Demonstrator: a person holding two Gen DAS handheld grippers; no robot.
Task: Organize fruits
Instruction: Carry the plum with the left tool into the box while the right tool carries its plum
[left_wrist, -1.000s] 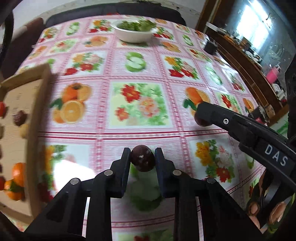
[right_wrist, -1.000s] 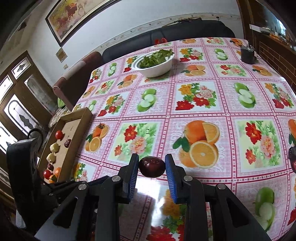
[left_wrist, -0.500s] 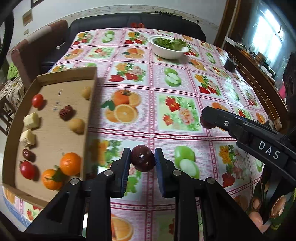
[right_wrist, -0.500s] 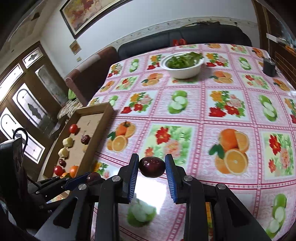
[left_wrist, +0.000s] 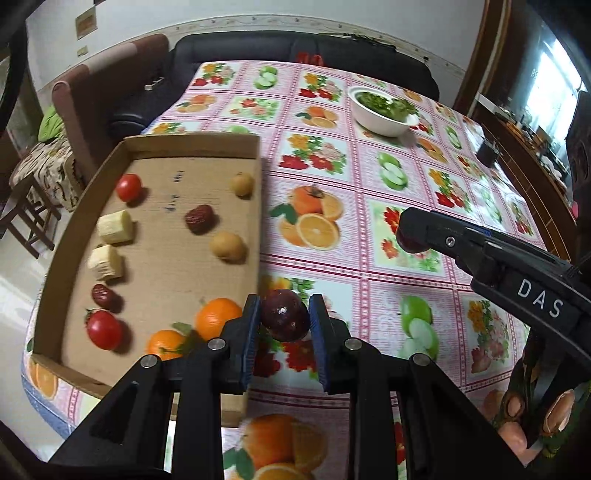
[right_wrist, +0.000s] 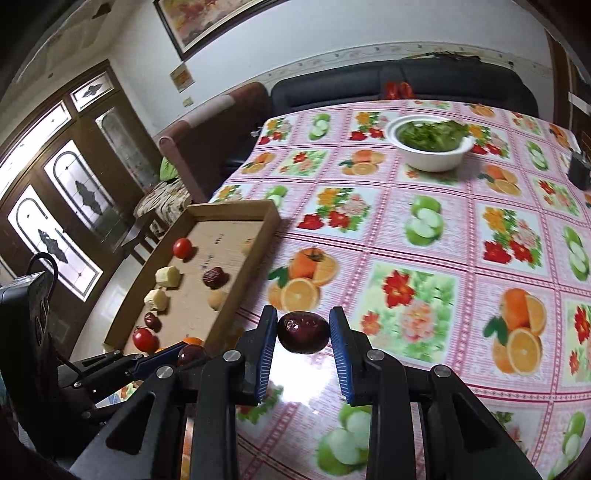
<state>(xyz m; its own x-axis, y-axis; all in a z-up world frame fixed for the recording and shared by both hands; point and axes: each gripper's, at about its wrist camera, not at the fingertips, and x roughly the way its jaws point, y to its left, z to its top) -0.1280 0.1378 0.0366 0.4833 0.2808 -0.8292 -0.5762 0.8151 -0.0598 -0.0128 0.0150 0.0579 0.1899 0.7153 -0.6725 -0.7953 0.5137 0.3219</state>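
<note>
L tongs (left_wrist: 284, 320) clamped tight on a dark purple plum (left_wrist: 285, 319), pads pressing both sides, fruit lifted off the surface (left_wrist: 369, 236). R tongs (right_wrist: 303, 331) likewise closed on a second dark plum (right_wrist: 303, 332), held w/ the pads touching its ends, above the flower-print cloth.

Cardboard tray (left_wrist: 192, 142) sits just left of & ahead of the L tongs; its near right corner is right beside the L tongs' left pad. In it, from close to far: two oranges (left_wrist: 217, 322) nearest the L tongs, a tomato (left_wrist: 104, 329) further left, a small red date (left_wrist: 103, 295), two banana chunks (left_wrist: 107, 261) along the left wall, a tan round fruit (left_wrist: 227, 245) by the right wall, a wrinkled date (left_wrist: 199, 218) mid-tray, another tomato (left_wrist: 128, 187) & a second tan fruit (left_wrist: 242, 184) at the far end.

From the R view the L tongs sit low left of the R tongs, near apart, tray (right_wrist: 236, 206) beyond them. White bowl of greens (right_wrist: 430, 146) well ahead of both tongs, far across the surface. R tongs' arm w/ "DAS" lettering (left_wrist: 539, 297) is right of the L tongs.
</note>
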